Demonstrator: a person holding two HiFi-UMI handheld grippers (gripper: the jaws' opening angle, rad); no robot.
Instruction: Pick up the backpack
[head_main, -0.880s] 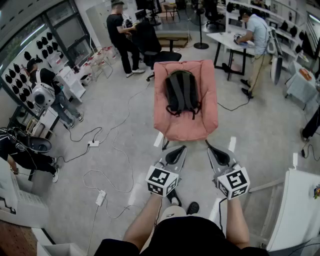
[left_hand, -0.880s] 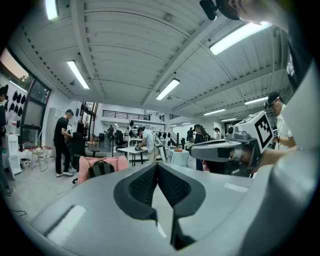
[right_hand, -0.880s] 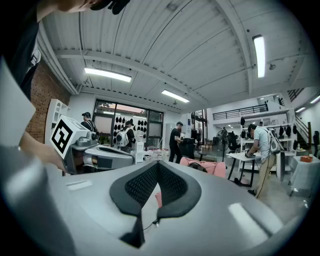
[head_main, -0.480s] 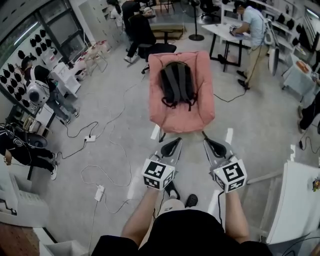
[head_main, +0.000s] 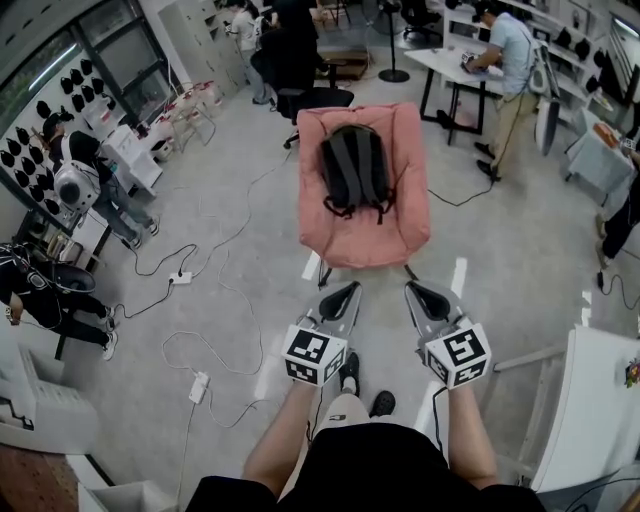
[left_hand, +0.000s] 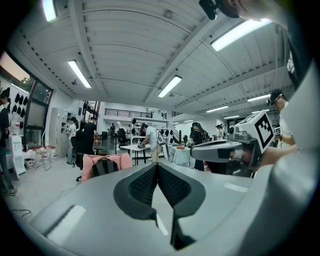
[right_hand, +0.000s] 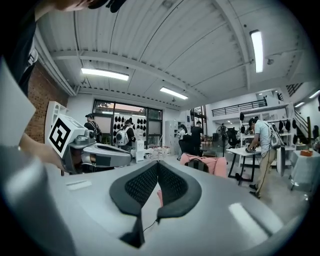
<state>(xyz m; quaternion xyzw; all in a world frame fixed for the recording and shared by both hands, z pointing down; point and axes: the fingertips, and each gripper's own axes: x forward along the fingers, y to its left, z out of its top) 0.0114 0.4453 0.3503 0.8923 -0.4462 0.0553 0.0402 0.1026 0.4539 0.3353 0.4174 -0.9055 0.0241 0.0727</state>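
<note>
Backpack (head_main: 354, 168): lying on pink chair (head_main: 412, 215), well ahead of both grippers.
Left gripper (head_main: 343, 293), right gripper (head_main: 422, 292): fingers pressed together, nothing held.
Risks: reaching it with fingers unopened would shove it; straps, seemingly loose, could slip; floor cables (head_main: 215, 290) could trip the person.

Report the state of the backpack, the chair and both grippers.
backpack: lying on the pink chair, straps showing, not held.
pink chair: standing on the floor, bearing the backpack.
left gripper: shut, empty, short of the chair.
right gripper: shut, empty, short of the chair.
</note>
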